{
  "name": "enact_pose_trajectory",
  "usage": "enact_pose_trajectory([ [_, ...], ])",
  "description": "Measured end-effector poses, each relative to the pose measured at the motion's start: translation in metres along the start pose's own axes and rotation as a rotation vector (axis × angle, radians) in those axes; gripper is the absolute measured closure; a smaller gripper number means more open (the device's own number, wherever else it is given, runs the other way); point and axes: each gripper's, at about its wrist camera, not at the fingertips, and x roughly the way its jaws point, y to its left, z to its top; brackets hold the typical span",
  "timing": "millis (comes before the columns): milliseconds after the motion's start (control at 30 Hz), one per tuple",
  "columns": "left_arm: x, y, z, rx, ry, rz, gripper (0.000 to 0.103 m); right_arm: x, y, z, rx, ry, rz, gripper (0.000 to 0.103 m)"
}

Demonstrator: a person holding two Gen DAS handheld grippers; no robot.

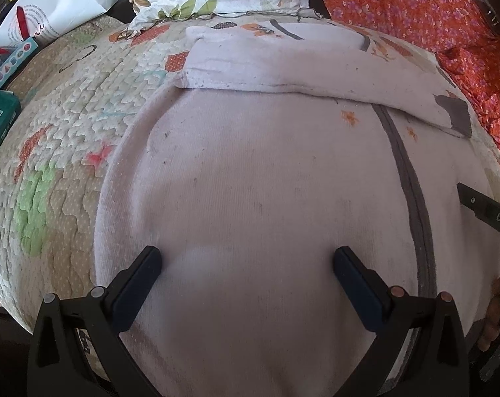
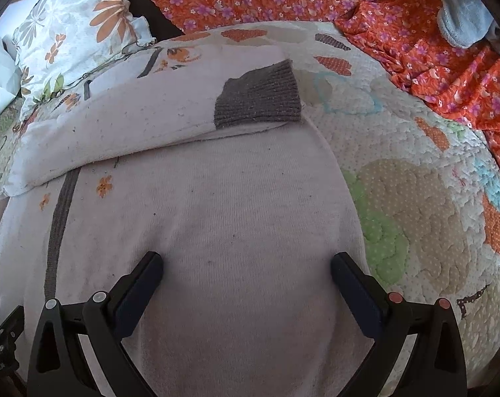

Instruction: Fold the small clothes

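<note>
Both grippers, left (image 1: 246, 261) & right (image 2: 246, 261), jaws wide, nothing held. Sweater (image 1: 266, 182) lies flat on quilt (image 1: 61, 139), under & between both jaws. Sleeve (image 2: 150, 125) already folded across ahead of jaws, cuff (image 2: 258, 94) beyond right jaws; prob lining up to grab near hem.

Our left tongs (image 1: 247, 258) are black frames with dark navy finger pads (image 1: 357, 286); silver pins mark the left links, coppery ones the right; our right tongs (image 2: 246, 264) match, red-pinned; pale letters "DAS" show on them.
</note>
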Motion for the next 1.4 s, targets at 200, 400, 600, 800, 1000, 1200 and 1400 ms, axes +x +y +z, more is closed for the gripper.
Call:
enact_pose_trajectory([
  [200, -0.0013, -0.0006, -0.0017, 0.009, 0.005, -0.002, 0.000, -0.0010, 0.0008, -0.0012, 0.005, -0.012, -0.004, 0.000],
  [400, -0.0020, -0.0011, -0.0016, 0.005, 0.016, -0.003, 0.000, -0.0025, 0.0021, -0.0041, 0.007, -0.037, -0.010, 0.000],
  [600, -0.0025, -0.0027, -0.0023, 0.004, 0.009, 0.002, 0.000, -0.0020, 0.0010, -0.0035, -0.001, -0.047, -0.013, 0.000],
  [800, -0.0027, -0.0025, -0.0025, 0.003, 0.008, -0.001, 0.000, -0.0013, 0.0002, -0.0035, -0.006, -0.051, -0.012, 0.000],
  [1000, -0.0027, -0.0026, -0.0025, 0.005, 0.011, -0.002, 0.000, -0.0009, -0.0008, -0.0028, -0.009, -0.052, -0.011, 0.000],
  [1200, -0.0029, -0.0028, -0.0024, 0.006, 0.008, -0.001, 0.000, -0.0010, -0.0006, -0.0031, -0.009, -0.053, -0.012, 0.000],
  [1400, -0.0030, -0.0031, -0.0026, 0.006, 0.007, -0.001, 0.000, -0.0009, -0.0004, -0.0032, -0.009, -0.054, -0.012, 0.000],
])
